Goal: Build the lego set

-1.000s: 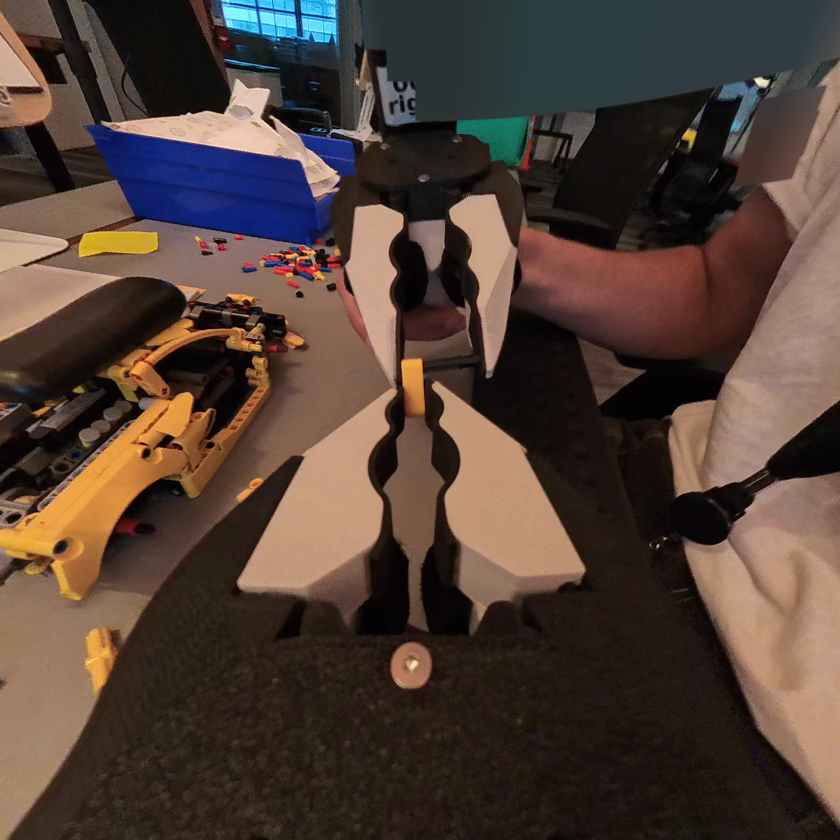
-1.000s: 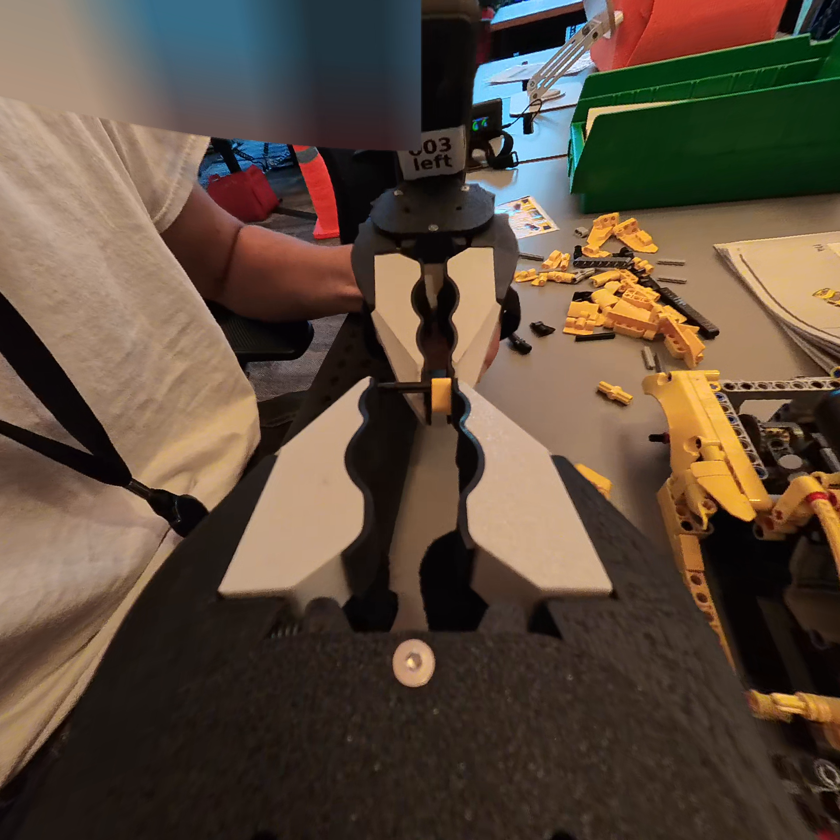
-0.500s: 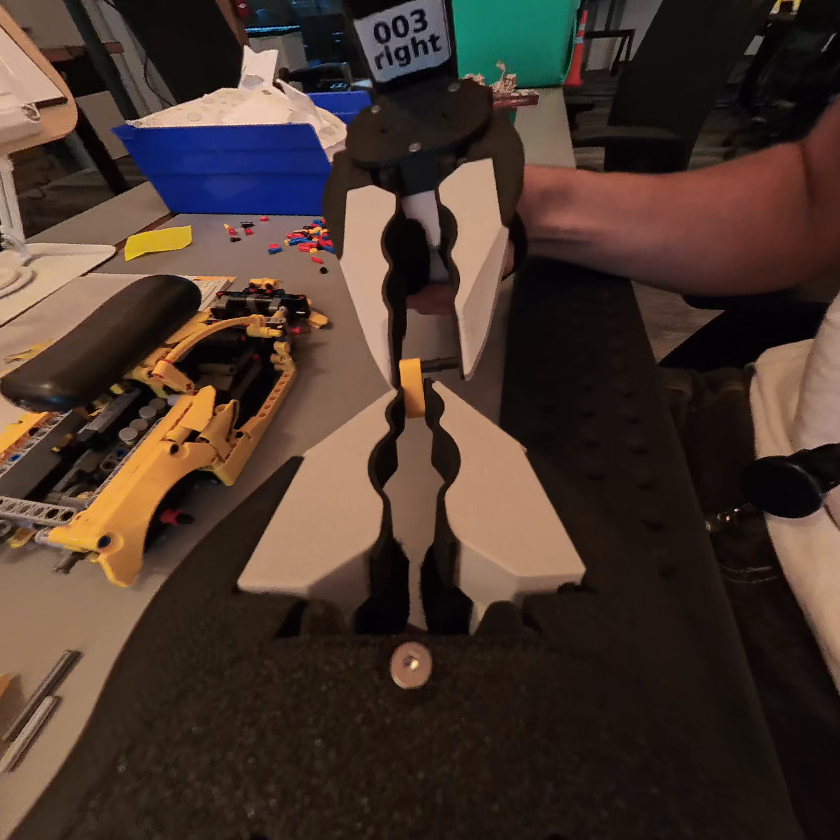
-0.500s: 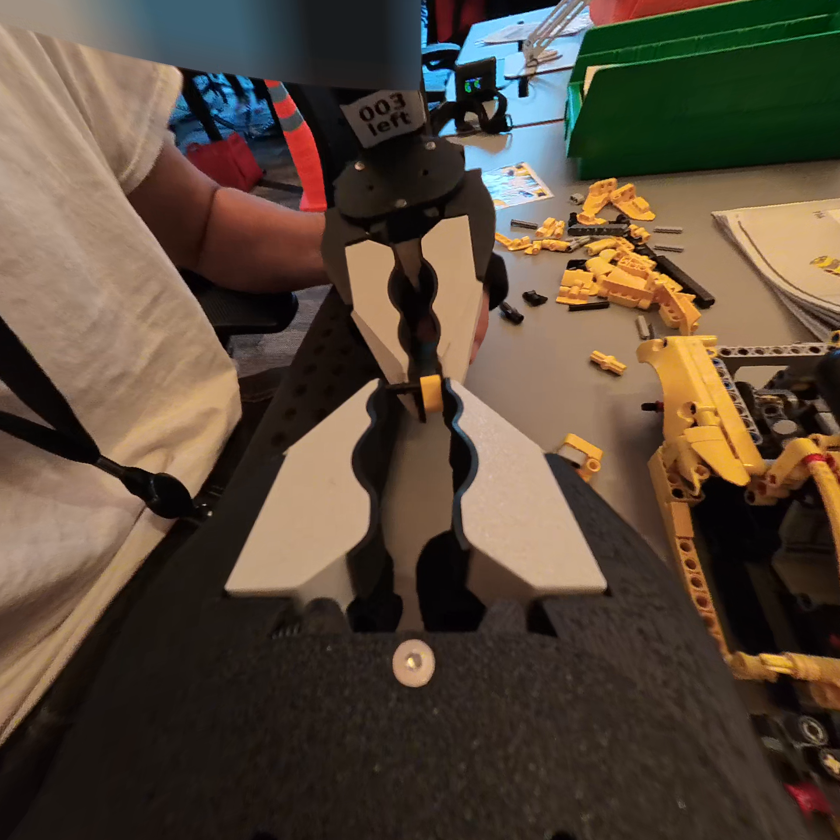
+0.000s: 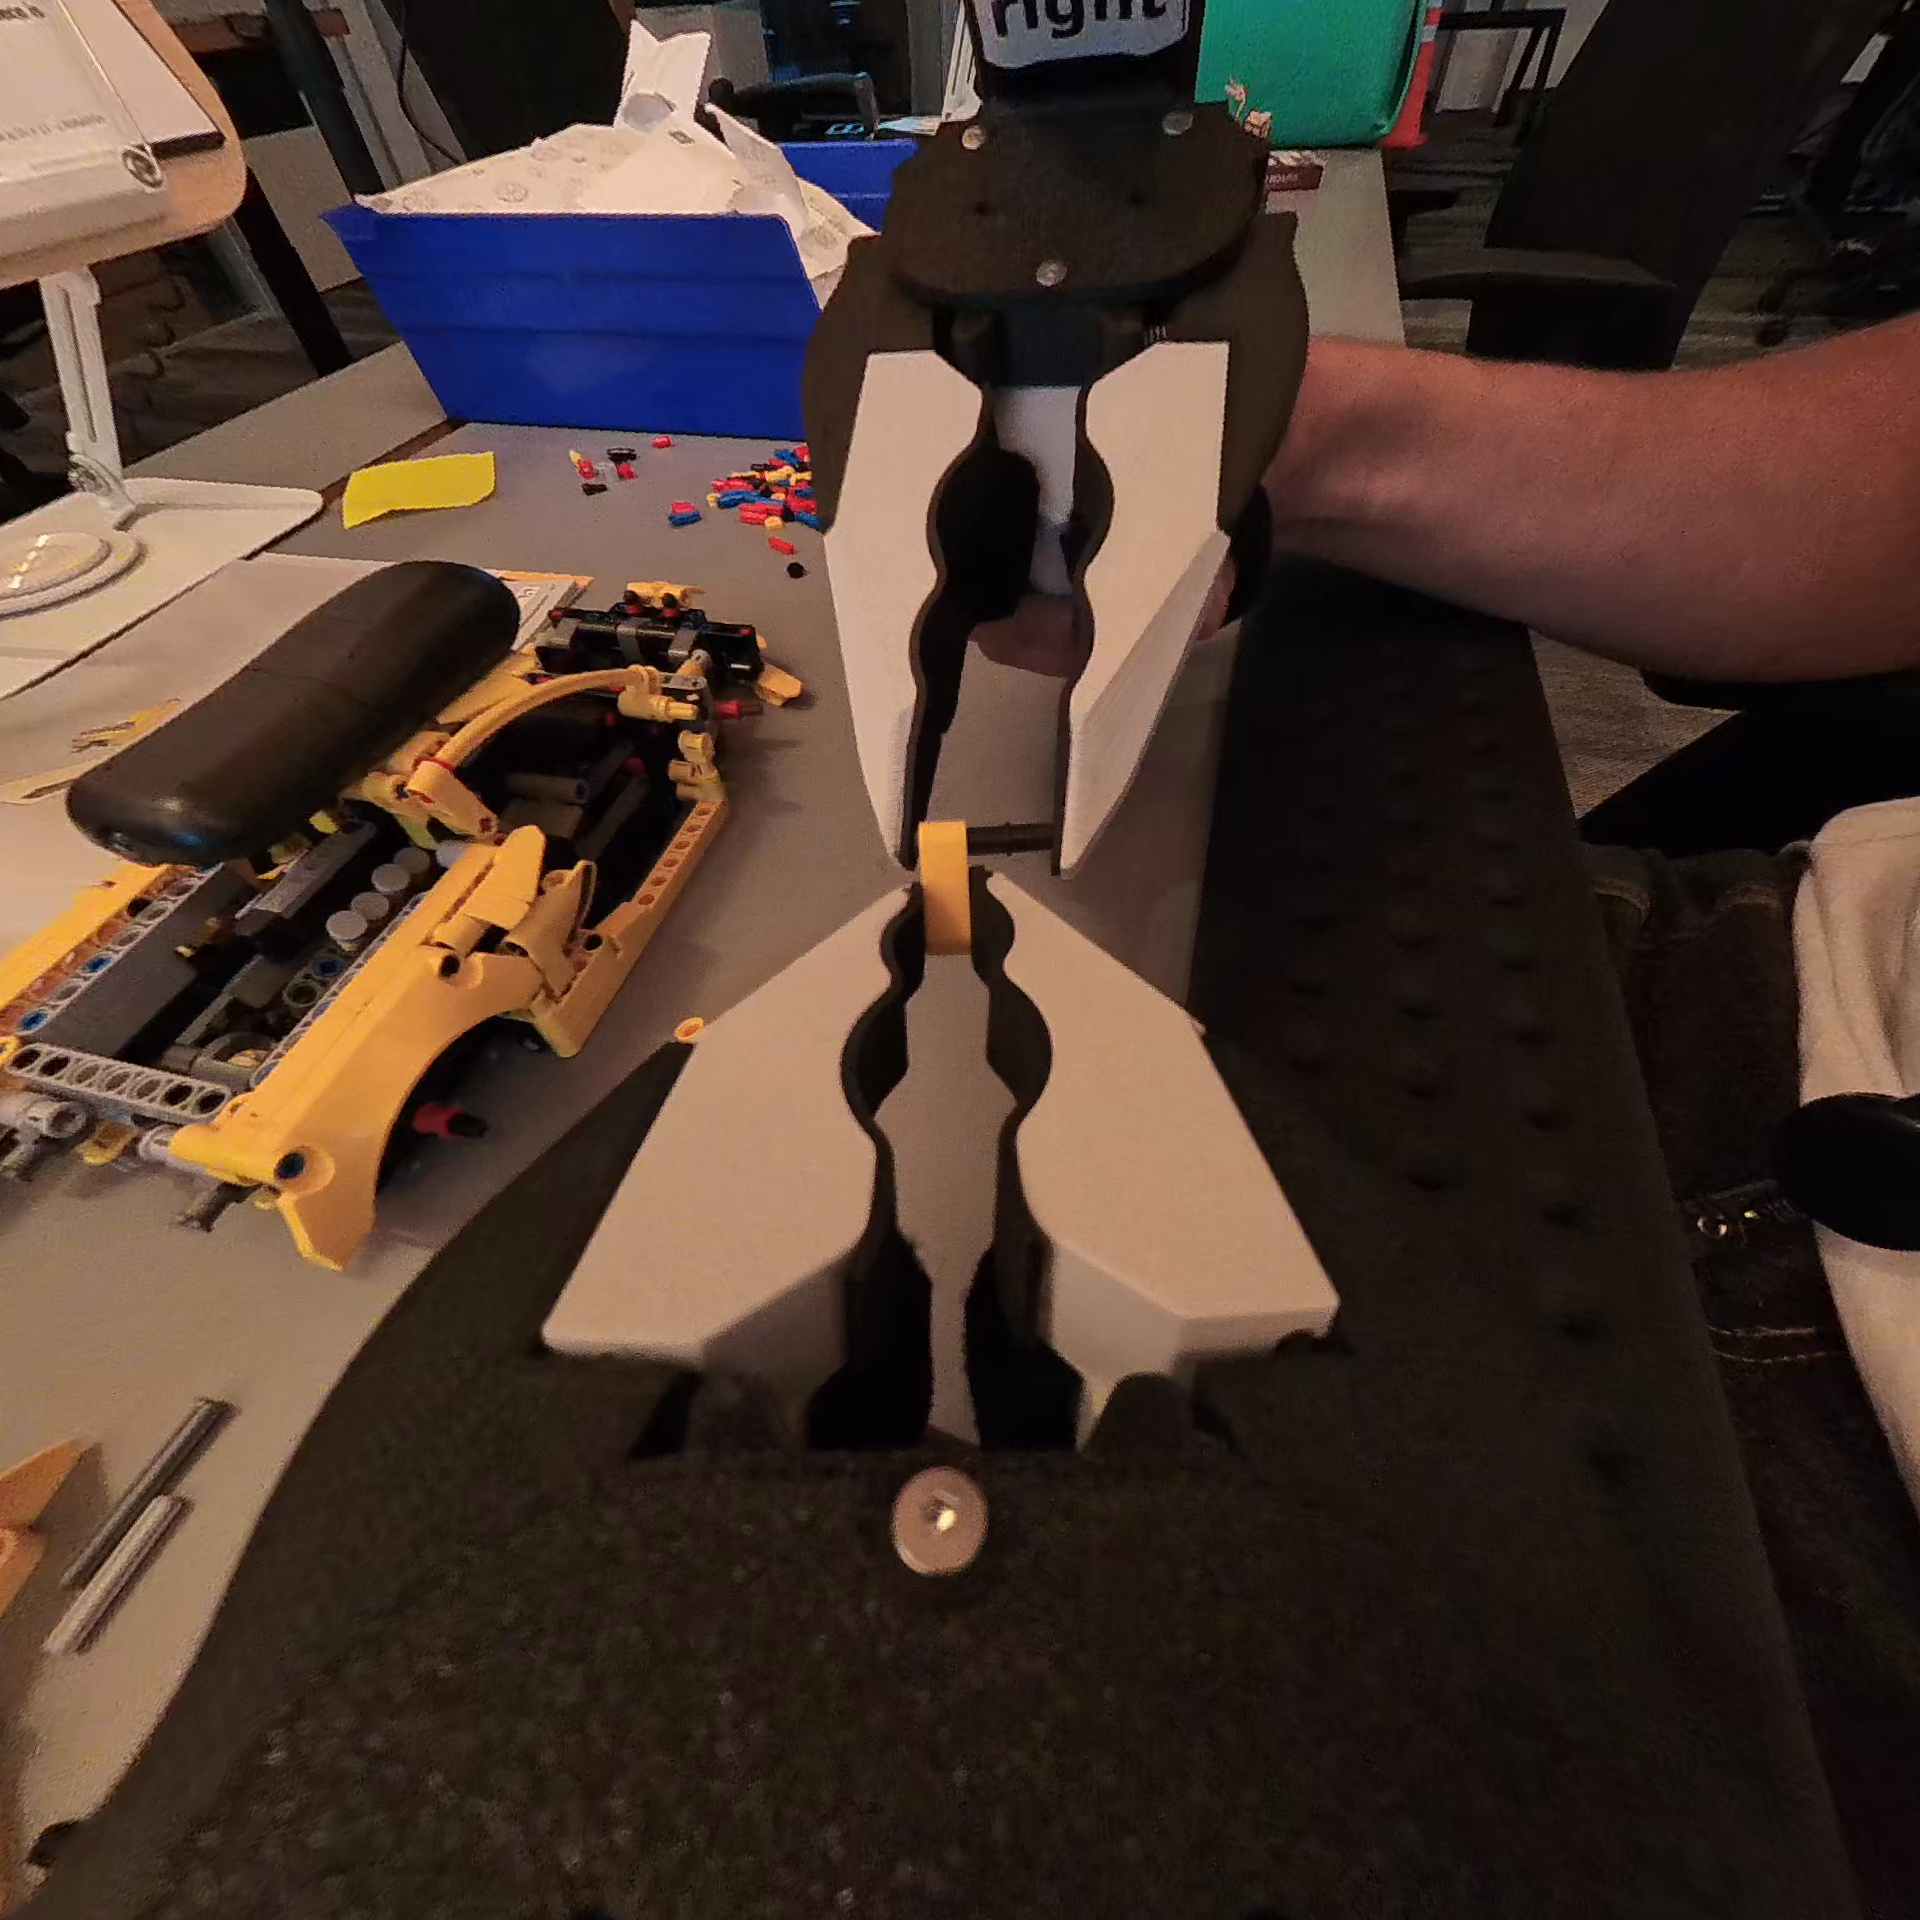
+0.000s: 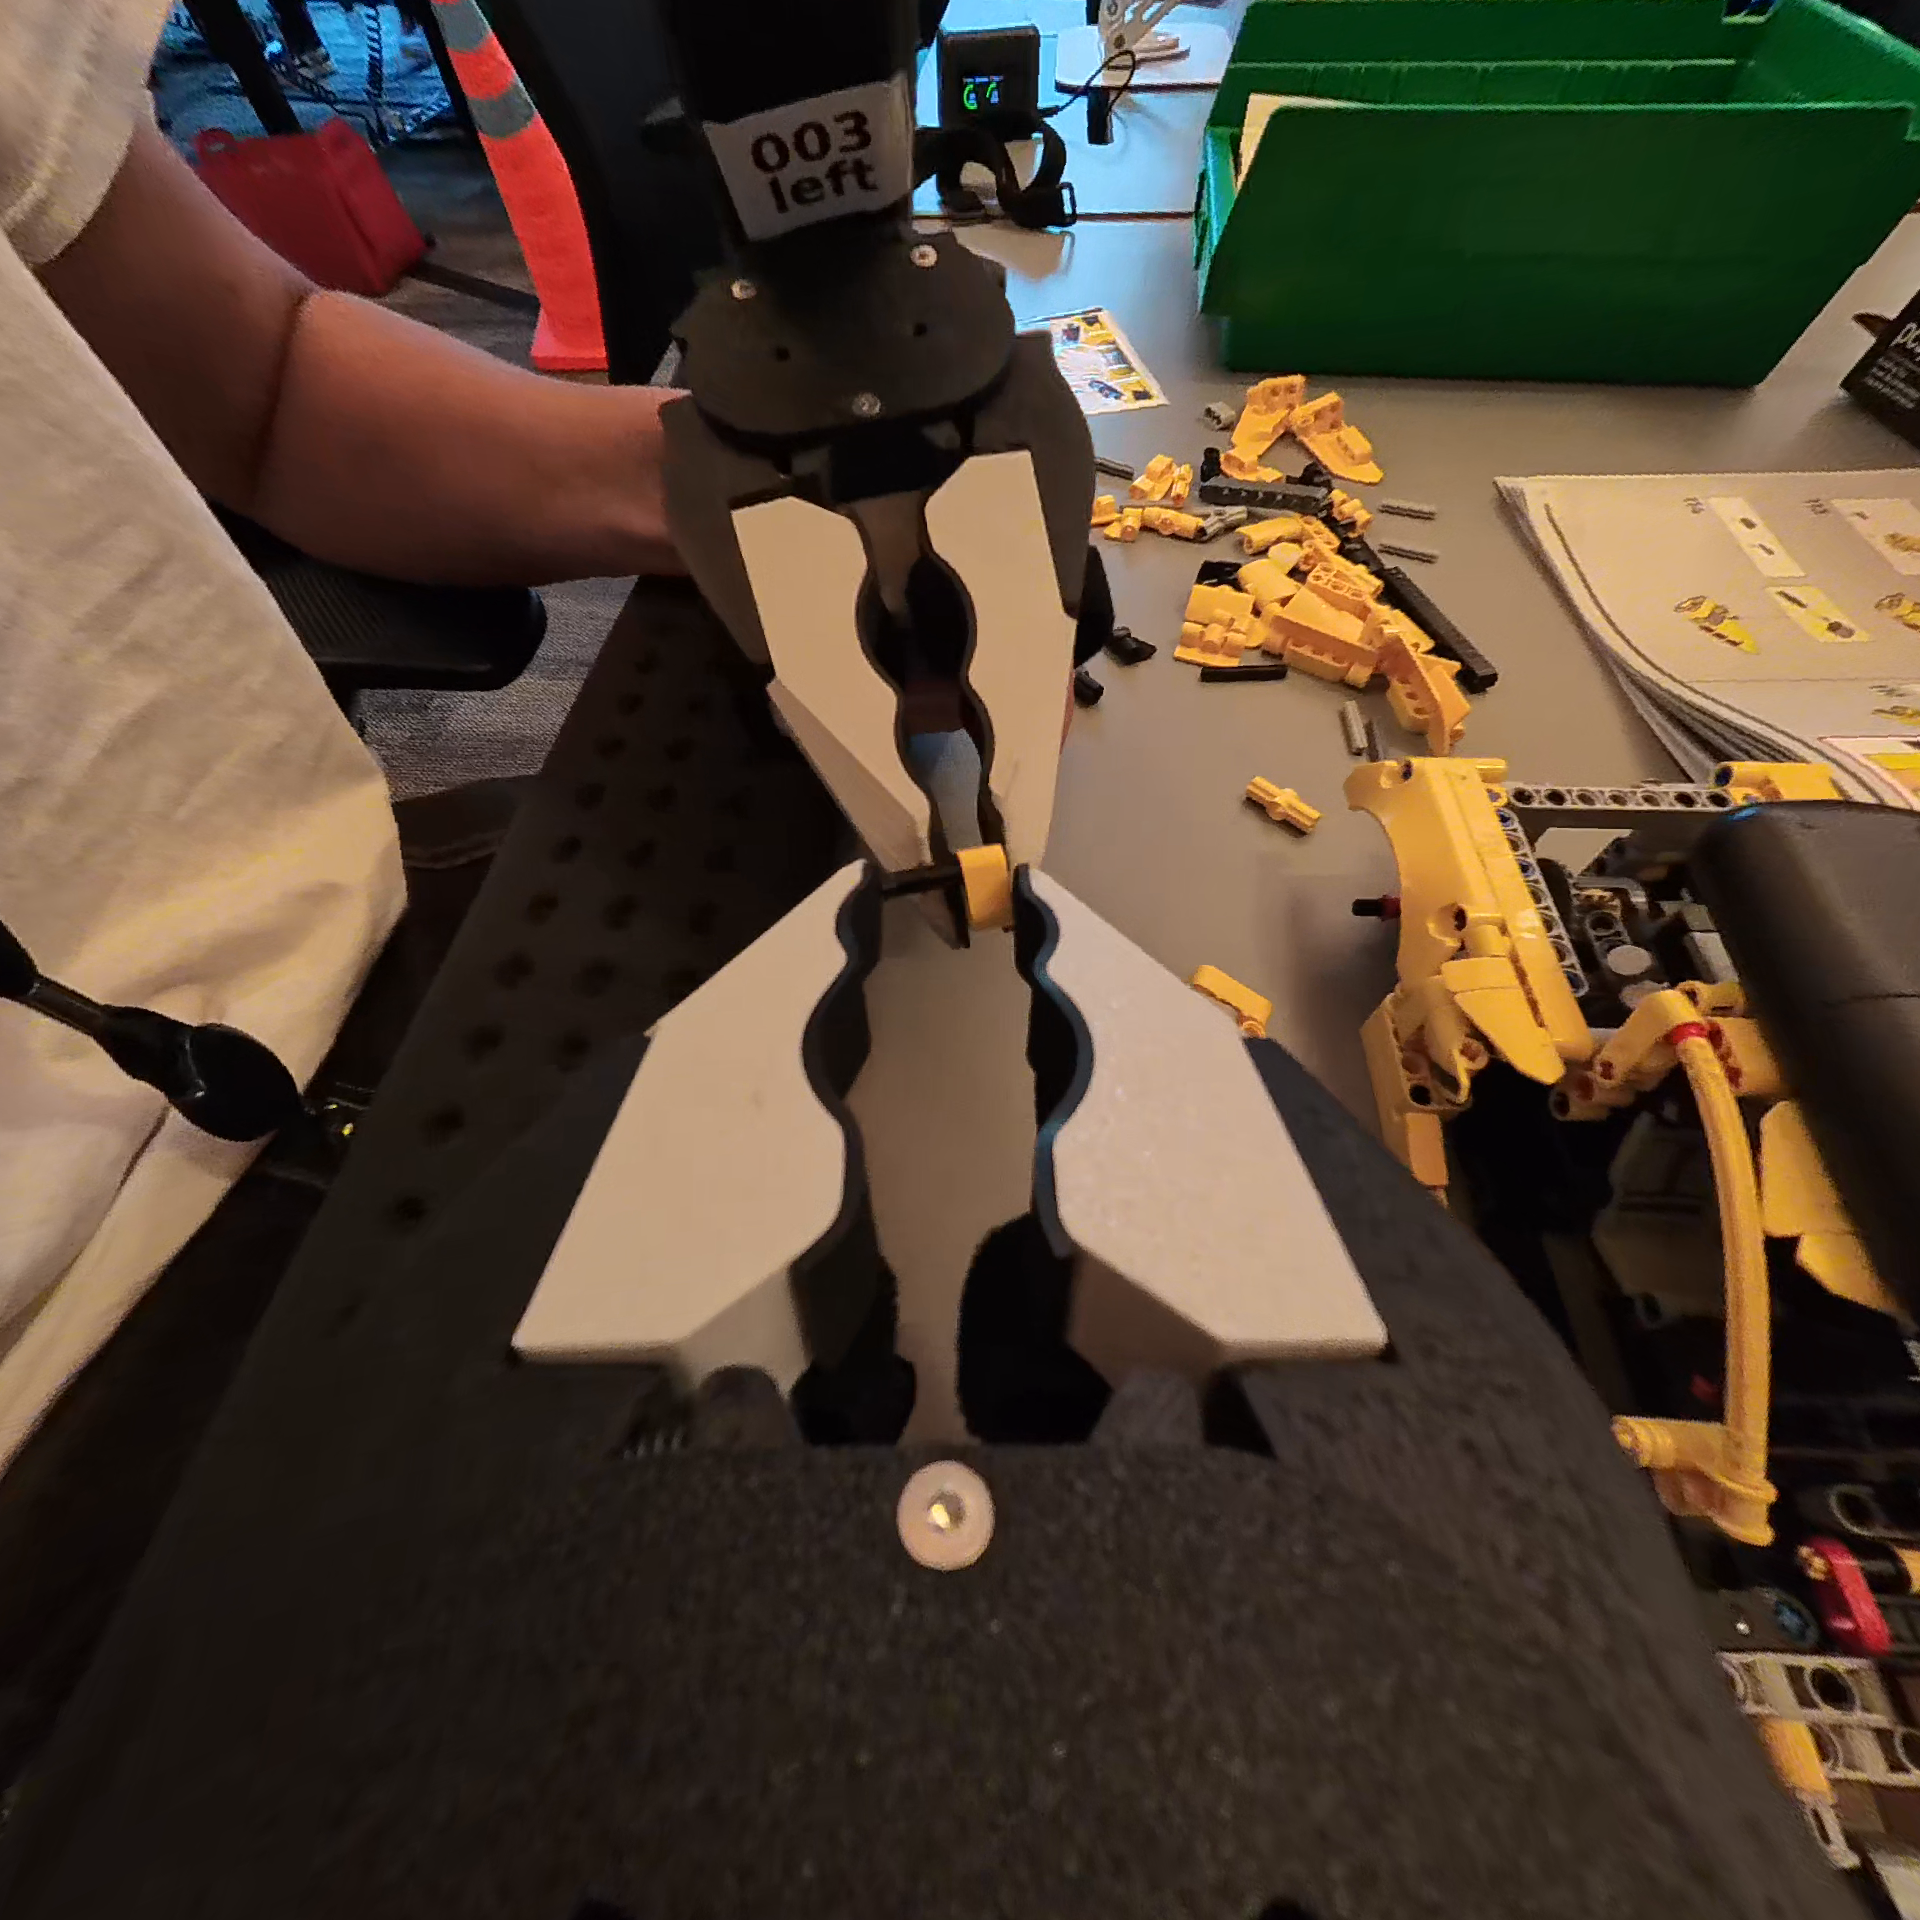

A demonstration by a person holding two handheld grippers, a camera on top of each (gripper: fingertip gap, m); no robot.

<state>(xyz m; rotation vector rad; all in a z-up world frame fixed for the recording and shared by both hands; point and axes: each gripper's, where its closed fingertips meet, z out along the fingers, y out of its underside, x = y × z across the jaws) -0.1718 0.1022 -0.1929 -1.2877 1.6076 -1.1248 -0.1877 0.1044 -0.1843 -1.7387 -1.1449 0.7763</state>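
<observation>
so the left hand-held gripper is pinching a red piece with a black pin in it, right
Not red: the piece in the left hand-held gripper is yellow, with a black pin in it. The left wrist view shows it.

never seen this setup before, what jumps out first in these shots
Mid-frame, the left gripper pinches a small yellow piece while the right gripper closes across its black axle, tip to tip. Beside them on the grey table lies the half-built yellow model.
</observation>
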